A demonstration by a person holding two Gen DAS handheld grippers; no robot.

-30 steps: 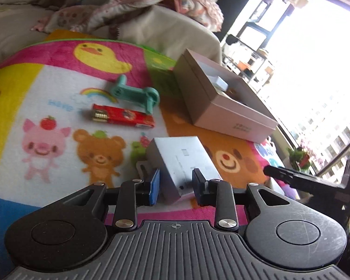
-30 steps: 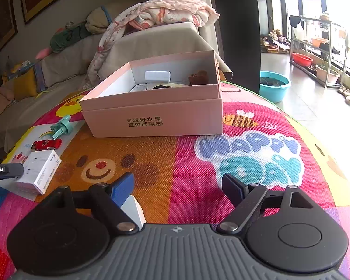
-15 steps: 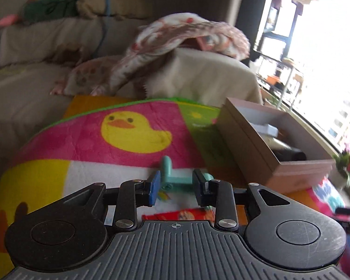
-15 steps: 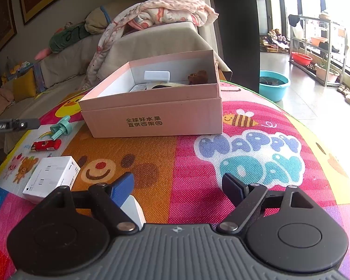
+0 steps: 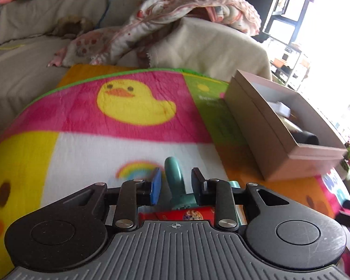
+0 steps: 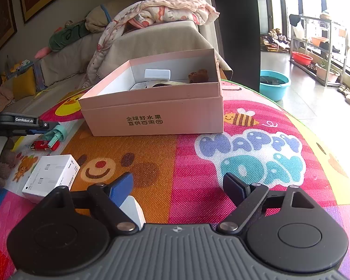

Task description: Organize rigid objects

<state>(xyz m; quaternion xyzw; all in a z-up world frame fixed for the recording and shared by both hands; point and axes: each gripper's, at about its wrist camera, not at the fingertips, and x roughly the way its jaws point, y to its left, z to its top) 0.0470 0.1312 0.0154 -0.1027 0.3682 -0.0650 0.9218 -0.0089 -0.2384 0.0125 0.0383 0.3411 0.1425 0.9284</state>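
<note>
My left gripper (image 5: 174, 182) is open with its fingers on either side of a teal plastic tool (image 5: 173, 182) lying on the play mat; I see no contact. A red lighter (image 5: 186, 214) lies just below it, partly hidden by the gripper body. Both show in the right wrist view, tool (image 6: 54, 133) and lighter (image 6: 43, 145), with the left gripper (image 6: 32, 128) over them. A pink open box (image 6: 156, 114) holds several items and also shows in the left wrist view (image 5: 268, 137). My right gripper (image 6: 177, 186) is open and empty; a small white object (image 6: 133, 210) lies by its left finger.
A white carton (image 6: 52, 175) lies on the colourful mat (image 6: 245, 154) left of my right gripper. A beige sofa with a blanket (image 5: 175, 14) stands behind the mat. A teal basin (image 6: 274, 81) and a shelf rack (image 6: 315, 46) stand on the floor at the right.
My left gripper has moved away from the white carton, up and forward to the teal tool, which now lies between its fingers. The right gripper has not moved.
</note>
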